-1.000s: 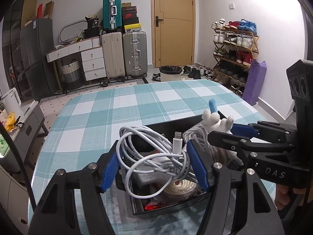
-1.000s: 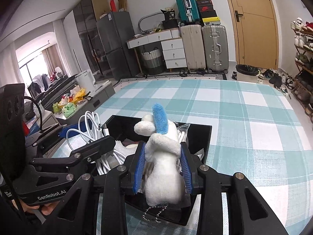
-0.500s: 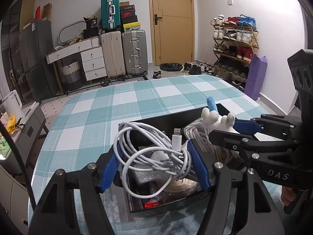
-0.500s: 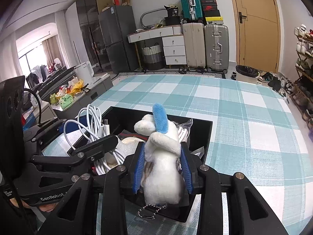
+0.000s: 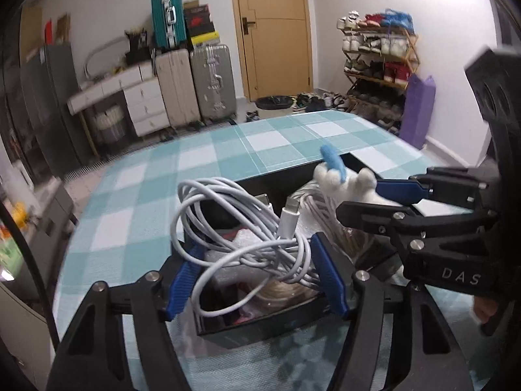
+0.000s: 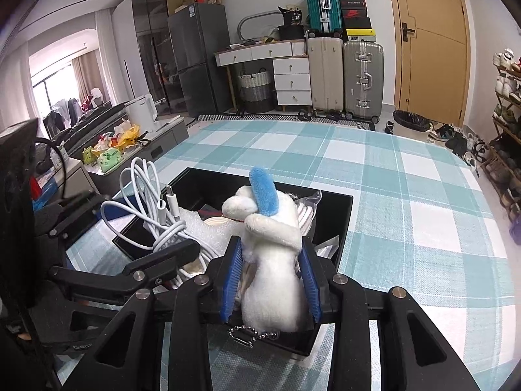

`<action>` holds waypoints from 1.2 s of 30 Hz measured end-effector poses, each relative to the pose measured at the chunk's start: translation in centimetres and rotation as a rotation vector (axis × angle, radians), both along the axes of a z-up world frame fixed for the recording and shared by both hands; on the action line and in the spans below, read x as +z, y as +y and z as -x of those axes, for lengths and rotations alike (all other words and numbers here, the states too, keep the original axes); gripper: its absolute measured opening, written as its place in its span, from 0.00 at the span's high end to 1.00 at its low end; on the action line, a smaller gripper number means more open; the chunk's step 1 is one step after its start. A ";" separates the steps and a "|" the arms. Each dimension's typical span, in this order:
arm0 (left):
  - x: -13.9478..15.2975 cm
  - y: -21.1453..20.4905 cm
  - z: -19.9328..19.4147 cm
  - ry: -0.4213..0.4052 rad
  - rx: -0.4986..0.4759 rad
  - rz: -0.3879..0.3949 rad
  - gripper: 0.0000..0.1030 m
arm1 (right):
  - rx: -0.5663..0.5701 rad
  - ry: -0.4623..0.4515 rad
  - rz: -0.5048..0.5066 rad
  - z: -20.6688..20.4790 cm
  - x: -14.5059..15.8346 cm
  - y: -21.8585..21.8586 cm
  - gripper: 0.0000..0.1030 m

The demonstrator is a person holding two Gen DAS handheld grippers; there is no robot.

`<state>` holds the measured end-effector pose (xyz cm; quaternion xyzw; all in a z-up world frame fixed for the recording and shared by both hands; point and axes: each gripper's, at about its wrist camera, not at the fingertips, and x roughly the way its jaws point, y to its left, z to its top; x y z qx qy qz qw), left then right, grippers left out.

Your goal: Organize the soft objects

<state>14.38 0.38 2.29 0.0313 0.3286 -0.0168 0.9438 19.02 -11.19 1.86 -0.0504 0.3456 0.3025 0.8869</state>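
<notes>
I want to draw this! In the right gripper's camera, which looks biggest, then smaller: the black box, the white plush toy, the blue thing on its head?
1. black box
2. white plush toy, though nearness to the camera enlarges it
3. blue tuft

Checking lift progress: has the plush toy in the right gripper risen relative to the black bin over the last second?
Yes. The plush toy, clamped in the right gripper, sits higher against the black bin; its keychain now clears the near rim.

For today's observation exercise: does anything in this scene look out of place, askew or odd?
Yes. The white cable is a loose tangle spilling above the black box rim, clamped in the left gripper. The plush toy, squeezed by the right gripper, dangles its keychain over the box's front edge.
</notes>
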 end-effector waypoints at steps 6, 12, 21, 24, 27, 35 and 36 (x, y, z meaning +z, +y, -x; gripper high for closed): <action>0.4 -0.2 0.5 -0.003 0.002 -0.013 0.32 | 0.002 -0.033 -0.007 0.5 0.9 -1.0 0.45; 1.2 0.1 1.4 -0.022 0.010 -0.008 0.14 | -0.009 -0.081 -0.004 1.8 1.9 -2.1 0.17; 2.5 1.2 3.7 -0.078 0.061 0.030 0.00 | -0.009 -0.150 -0.015 4.7 3.3 -2.8 0.01; 2.8 1.3 4.6 -0.094 0.070 0.036 0.00 | -0.005 -0.167 -0.021 5.6 3.6 -2.9 0.01; 2.8 1.3 5.2 -0.102 0.076 0.031 0.00 | -0.001 -0.180 -0.032 6.4 3.7 -3.0 0.01; 2.0 1.8 6.4 -0.108 0.120 0.047 0.00 | -0.004 -0.189 -0.064 7.8 3.4 -3.7 0.01; 1.8 1.9 6.5 -0.107 0.128 0.052 0.00 | -0.002 -0.188 -0.068 8.0 3.3 -3.8 0.01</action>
